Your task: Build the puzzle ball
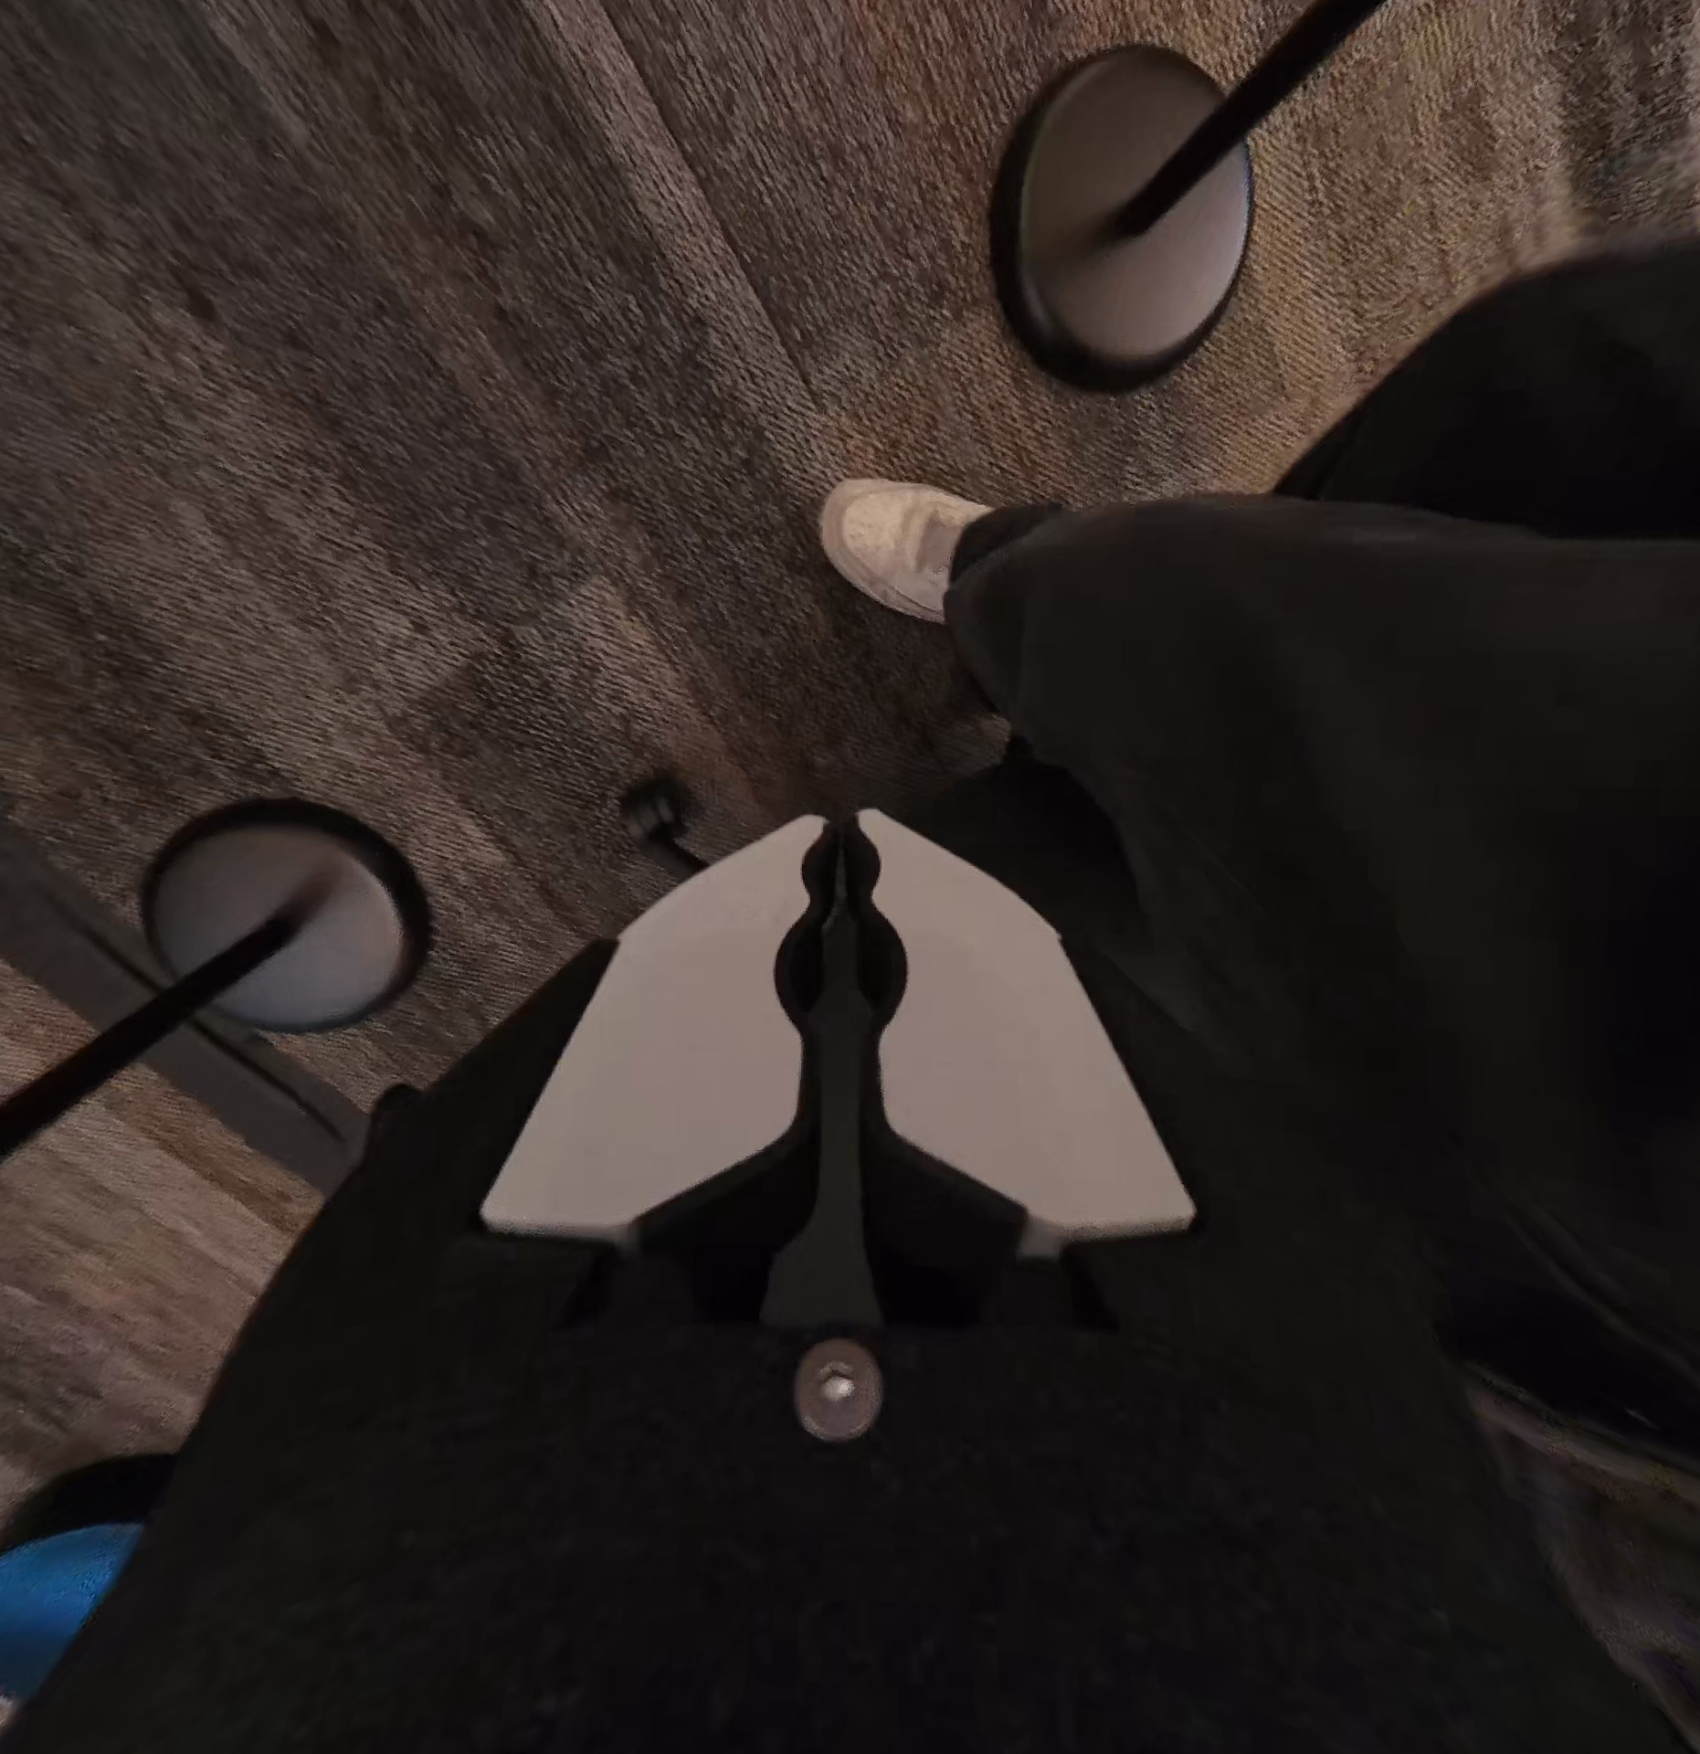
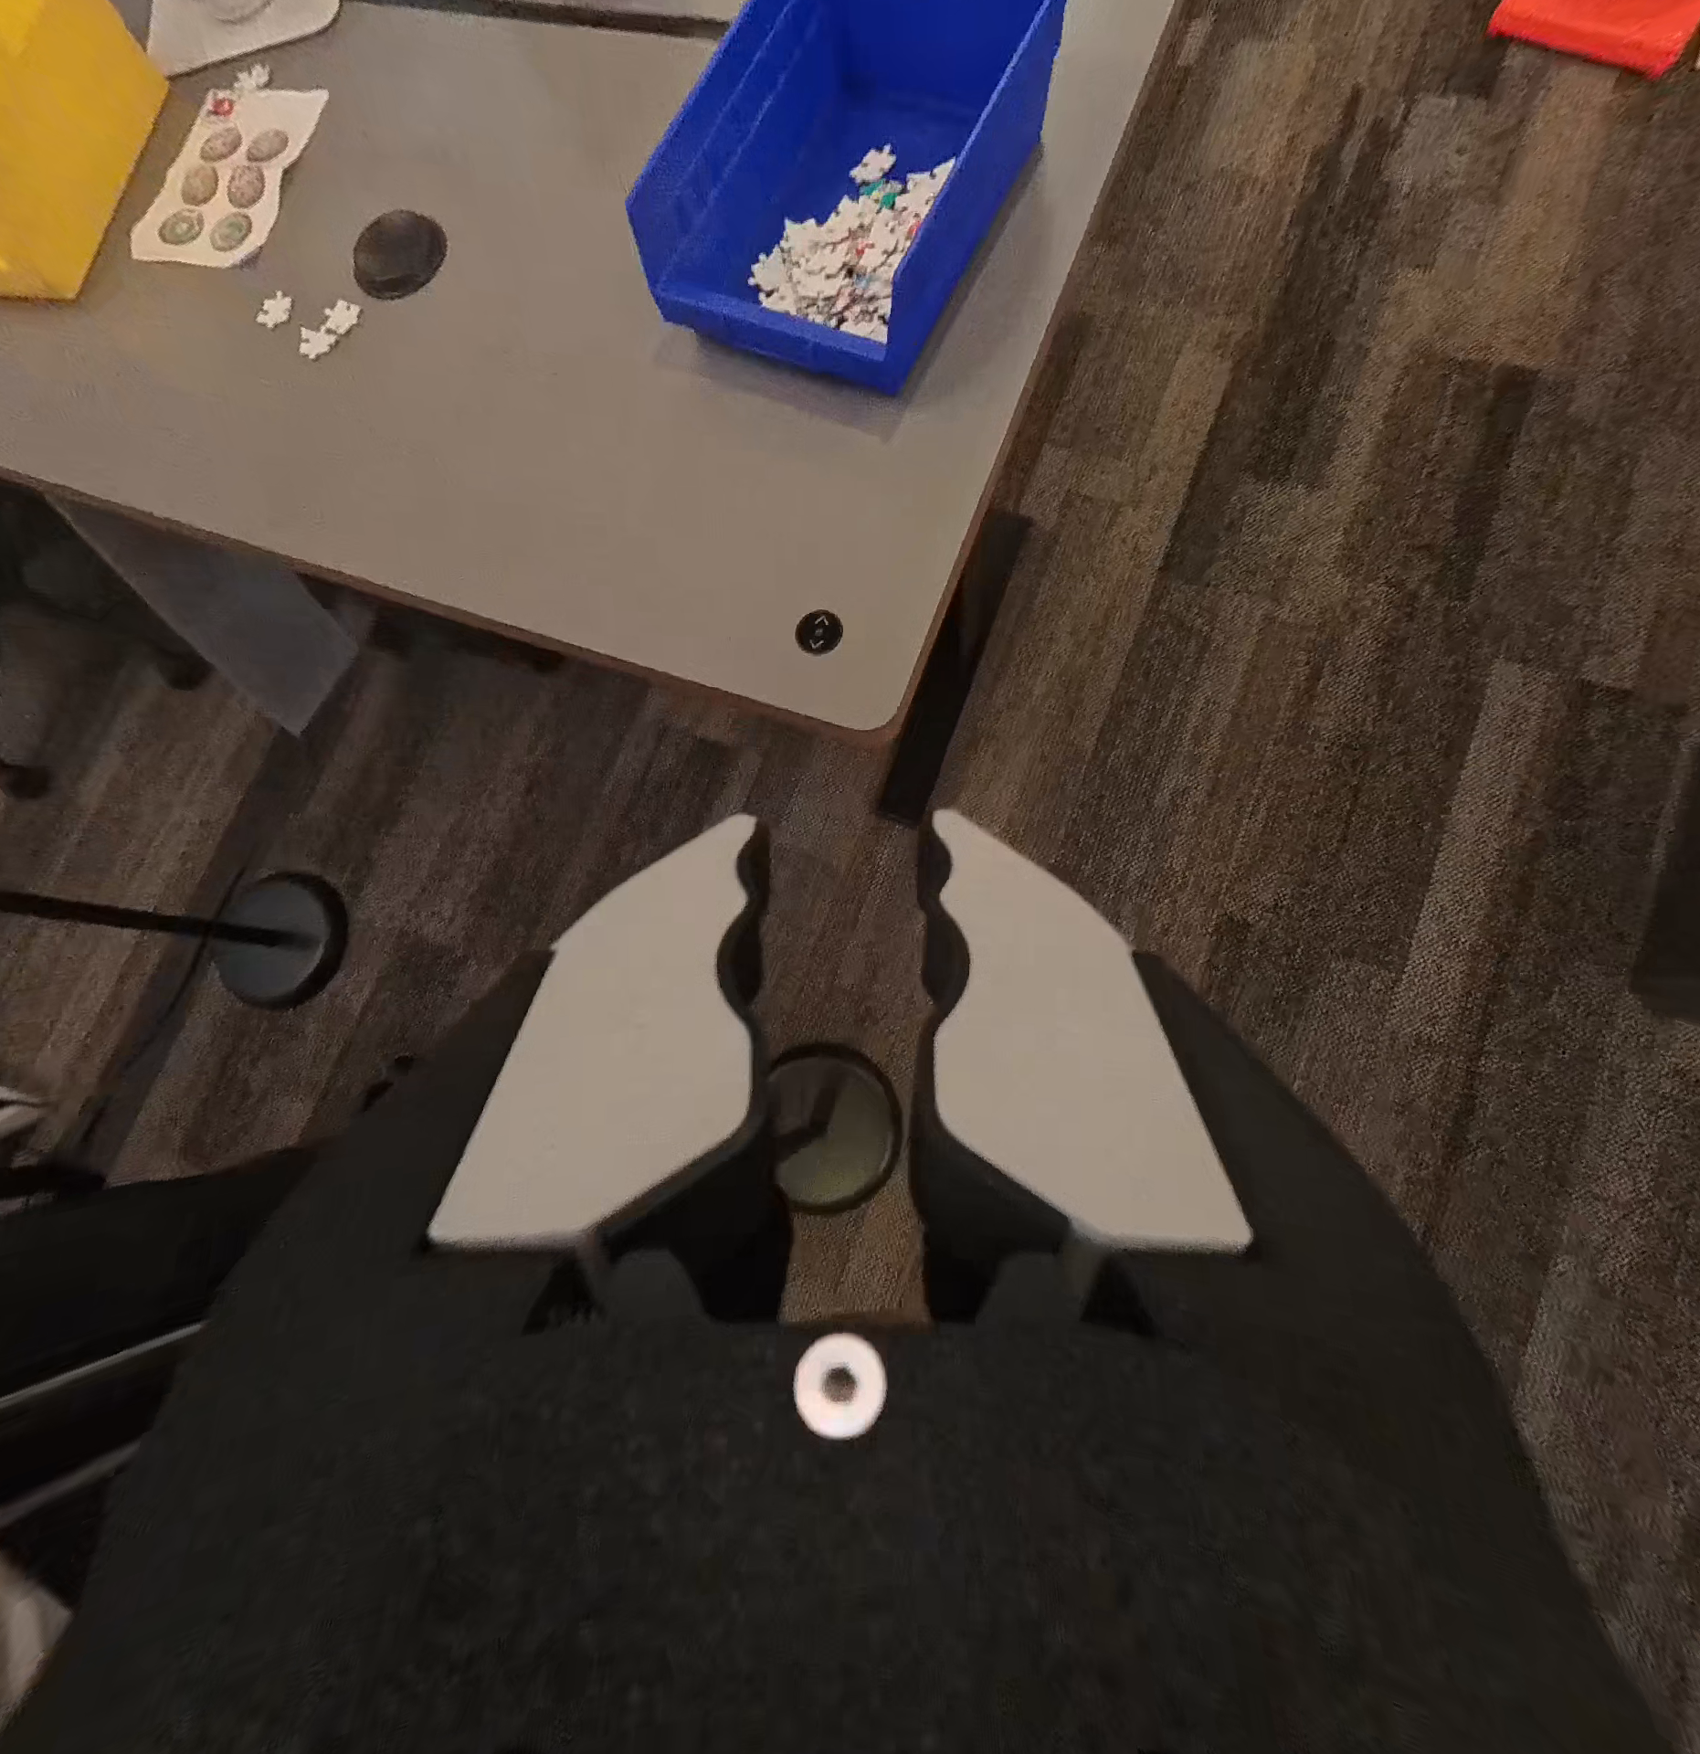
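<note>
In the right wrist view a blue bin [image 2: 732,199] on a grey table [image 2: 504,456] holds a heap of white puzzle pieces [image 2: 841,251]. A few loose puzzle pieces [image 2: 319,323] lie on the table at the left, beside a paper sheet with round pictures [image 2: 224,176]. My right gripper [image 2: 841,835] is open and empty, held above the carpet in front of the table's near corner. My left gripper [image 1: 844,830] is shut and empty, pointing down at the carpet. No puzzle parts show in the left wrist view.
A yellow box [image 2: 44,142] stands at the table's left, a black round cap [image 2: 400,254] beside the sheet. Round stand bases with black poles [image 1: 1126,218] [image 1: 276,925] [image 2: 281,940] sit on the carpet. A person's leg [image 1: 1301,759] and white shoe [image 1: 898,541] are at the right. One gripper's finger ends stand about 80 cm off the other's.
</note>
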Motion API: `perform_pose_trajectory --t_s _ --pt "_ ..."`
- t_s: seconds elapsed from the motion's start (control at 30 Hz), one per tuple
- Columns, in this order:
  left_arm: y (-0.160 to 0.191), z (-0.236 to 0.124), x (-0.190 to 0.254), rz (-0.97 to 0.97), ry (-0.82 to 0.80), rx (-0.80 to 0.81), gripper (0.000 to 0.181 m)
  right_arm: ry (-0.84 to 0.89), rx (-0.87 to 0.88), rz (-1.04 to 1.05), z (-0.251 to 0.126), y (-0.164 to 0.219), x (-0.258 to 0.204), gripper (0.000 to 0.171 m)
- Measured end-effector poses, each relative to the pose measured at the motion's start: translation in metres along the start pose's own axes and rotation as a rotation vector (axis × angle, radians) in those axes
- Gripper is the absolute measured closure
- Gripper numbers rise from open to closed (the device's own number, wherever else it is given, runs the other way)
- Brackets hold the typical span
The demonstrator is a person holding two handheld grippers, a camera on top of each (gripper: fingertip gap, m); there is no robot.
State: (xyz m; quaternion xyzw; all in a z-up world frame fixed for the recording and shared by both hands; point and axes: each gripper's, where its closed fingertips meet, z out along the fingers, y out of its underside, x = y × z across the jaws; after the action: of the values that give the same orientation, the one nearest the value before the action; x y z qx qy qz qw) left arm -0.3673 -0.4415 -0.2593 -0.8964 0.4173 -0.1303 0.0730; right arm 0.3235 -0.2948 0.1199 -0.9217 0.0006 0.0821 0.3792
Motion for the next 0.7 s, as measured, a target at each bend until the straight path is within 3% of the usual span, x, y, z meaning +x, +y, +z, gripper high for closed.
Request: perform_pose_trajectory --t_s 0.13,0.23,0.3,0.37,0.47,0.5,0.53,0.63,0.67,0.7 --pt "0.034 -0.005 -0.039 -0.026 -0.017 -0.104 0.157 0.093 0.134 -0.097 -0.025 0.003 -0.006 0.140" --pt "0.042 -0.008 -0.073 -0.157 0.004 -0.067 0.139 0.273 0.172 -0.285 -0.058 0.019 -0.009 0.139" --pt "0.036 -0.005 -0.083 -0.168 0.064 0.049 0.143 0.394 0.175 -0.368 -0.088 0.036 -0.018 0.139" --pt "0.037 0.002 -0.105 -0.126 -0.002 0.204 0.148 0.470 0.180 -0.390 -0.117 0.059 -0.045 0.139" --pt "0.014 -0.004 -0.122 -0.067 -0.019 0.489 0.149 0.642 0.240 -0.427 -0.168 0.105 -0.127 0.138" --pt "0.017 0.000 -0.124 -0.041 0.005 0.492 0.146 0.689 0.278 -0.435 -0.180 0.126 -0.165 0.139" --pt "0.031 0.007 -0.126 -0.043 0.041 0.396 0.146 0.718 0.326 -0.423 -0.186 0.150 -0.207 0.140" --pt "0.085 -0.011 -0.119 -0.114 0.313 0.219 0.135 0.619 0.493 -0.306 -0.159 0.236 -0.346 0.150" --pt "0.101 -0.031 -0.119 -0.192 0.385 0.222 0.138 0.530 0.550 -0.262 -0.135 0.264 -0.392 0.153" --pt "0.099 -0.065 -0.111 -0.250 0.512 0.374 0.144 0.465 0.587 -0.199 -0.109 0.294 -0.431 0.153"
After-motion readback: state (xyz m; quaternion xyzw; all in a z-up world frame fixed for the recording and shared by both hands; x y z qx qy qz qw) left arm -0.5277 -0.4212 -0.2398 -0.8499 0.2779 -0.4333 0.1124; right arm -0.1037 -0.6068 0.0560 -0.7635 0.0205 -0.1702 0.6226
